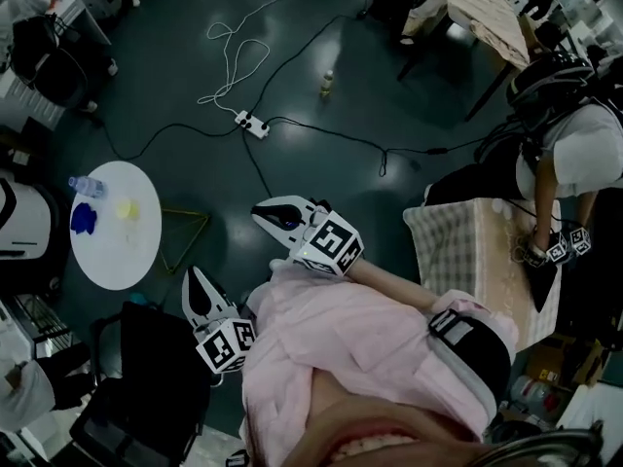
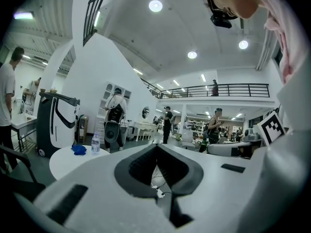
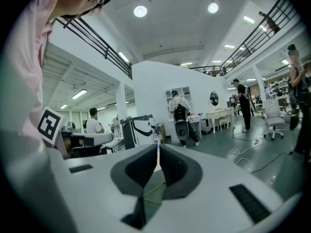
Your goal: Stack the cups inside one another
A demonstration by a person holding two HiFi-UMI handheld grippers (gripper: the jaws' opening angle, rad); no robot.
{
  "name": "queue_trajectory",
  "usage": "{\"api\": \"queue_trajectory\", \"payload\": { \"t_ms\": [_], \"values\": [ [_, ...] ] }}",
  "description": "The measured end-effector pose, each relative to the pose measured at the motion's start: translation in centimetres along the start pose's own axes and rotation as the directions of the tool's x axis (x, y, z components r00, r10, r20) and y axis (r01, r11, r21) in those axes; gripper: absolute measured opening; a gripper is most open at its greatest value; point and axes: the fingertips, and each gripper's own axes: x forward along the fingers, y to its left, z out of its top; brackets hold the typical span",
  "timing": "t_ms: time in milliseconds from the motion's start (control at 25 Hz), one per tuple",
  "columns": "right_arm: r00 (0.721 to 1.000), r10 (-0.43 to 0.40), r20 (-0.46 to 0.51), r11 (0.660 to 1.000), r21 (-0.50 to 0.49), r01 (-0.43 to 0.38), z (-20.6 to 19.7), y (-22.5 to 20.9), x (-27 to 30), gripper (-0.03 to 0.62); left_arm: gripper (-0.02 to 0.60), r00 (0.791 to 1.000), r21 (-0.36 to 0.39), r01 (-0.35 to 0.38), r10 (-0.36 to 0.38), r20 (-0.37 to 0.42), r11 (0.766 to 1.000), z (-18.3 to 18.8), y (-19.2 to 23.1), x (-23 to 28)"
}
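White laminate round table (image 1: pixel 117 261) stands on the dark floor, well apart from the person and to the left in the head view. On it lie a small blue object (image 1: pixel 84 219) and a small pale yellow object (image 1: pixel 127 208). These are judged to be the cups, apart and not nested, though they are too small to confirm their shape. A clear plastic water bottle (image 1: pixel 86 186) stands beside them.

Left gripper (image 1: pixel 195 282): jaws together, nothing between them. Right gripper (image 1: pixel 268 214): jaws together, likewise empty. Both are held close to the chest, pointing roughly level into the room. This is judged a carrying posture for the approach. Stacking has not yet begun.
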Motion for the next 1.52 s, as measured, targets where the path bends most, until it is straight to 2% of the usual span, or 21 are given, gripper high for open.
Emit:
{"api": "queue_trajectory", "payload": {
  "t_ms": [160,280,400,520,680,840,1320,1520],
  "values": [
    [0.999,0.046,0.011,0.999,-0.004,-0.046,0.9,-0.4,-0.1,0.034,0.015,0.999,0.013,-0.044,0.044,0.010,0.999,0.7,-0.6,-0.5],
    [0.993,0.117,0.023,0.993,-0.029,-0.116,1.5,1.4,2.8,0.034,0.015,0.992,-0.009,-0.116,0.116,0.042,0.993,1.1,2.2,-1.5],
    [0.977,0.211,-0.015,0.977,-0.004,-0.211,0.1,5.8,6.8,0.034,0.015,0.971,-0.062,-0.235,0.238,0.035,0.970,0.4,7.2,-4.8],
    [0.955,0.289,-0.062,0.957,0.035,-0.288,-0.5,8.4,8.6,0.034,0.015,0.948,-0.066,-0.316,0.318,0.010,0.946,-0.1,9.4,-7.2],
    [0.950,0.302,-0.073,0.953,0.022,-0.301,0.6,8.4,10.6,0.034,0.015,0.944,-0.065,-0.325,0.327,0.027,0.943,0.7,10.8,-6.1],
    [0.933,0.344,-0.101,0.939,0.028,-0.343,-0.2,11.9,14.2,0.034,0.015,0.926,-0.079,-0.373,0.376,0.022,0.924,1.7,15.0,-7.2],
    [0.928,0.336,-0.159,0.941,0.011,-0.338,-1.5,17.7,20.8,0.034,0.015,0.938,-0.142,-0.342,0.347,0.006,0.929,1.6,23.1,-7.8],
    [0.929,0.333,-0.163,0.942,0.015,-0.336,-2.0,18.6,22.1,0.034,0.015,0.943,-0.151,-0.329,0.333,0.000,0.932,1.3,24.6,-7.7]
  ]
}}
